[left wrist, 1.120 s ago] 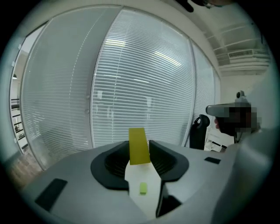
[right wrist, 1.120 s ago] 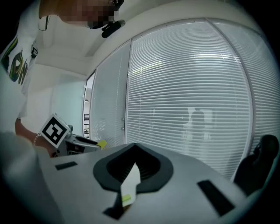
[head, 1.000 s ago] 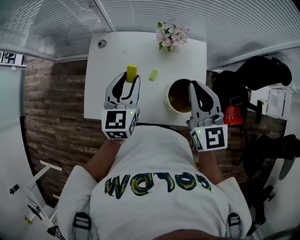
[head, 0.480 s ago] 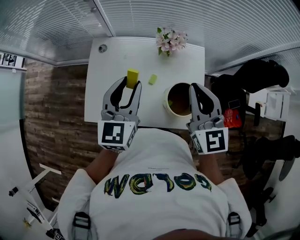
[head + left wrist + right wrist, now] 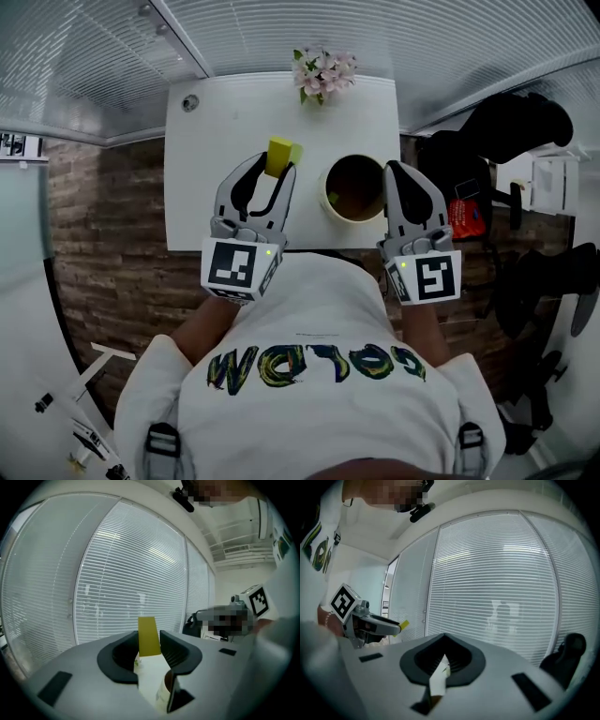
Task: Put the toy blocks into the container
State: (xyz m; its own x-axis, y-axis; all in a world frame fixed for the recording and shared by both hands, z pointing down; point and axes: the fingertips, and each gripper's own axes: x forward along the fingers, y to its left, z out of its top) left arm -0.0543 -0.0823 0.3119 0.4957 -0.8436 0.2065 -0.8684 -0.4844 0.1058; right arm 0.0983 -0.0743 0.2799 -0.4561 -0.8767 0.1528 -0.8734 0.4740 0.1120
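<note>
Block (image 5: 278, 155), smooth, yellow and rectangular, is pinched by the left gripper (image 5: 277, 168) beside the round container (image 5: 325, 193). The right gripper (image 5: 397, 176) has its fingers pressed together. Only the left gripper view shows the block's flat upright face (image 5: 149, 636).

Table: white rectangular table (image 5: 202, 192), in front of the person.
Flowers: pink-and-white flower bunch (image 5: 322, 73), middle of the table's far edge.
Container: round tan container (image 5: 327, 194), on the table's near right part.
Block: yellow toy block (image 5: 278, 156), between the left gripper's (image 5: 274, 168) jaws, left of the container.
Right gripper (image 5: 395, 171): just right of the container.
</note>
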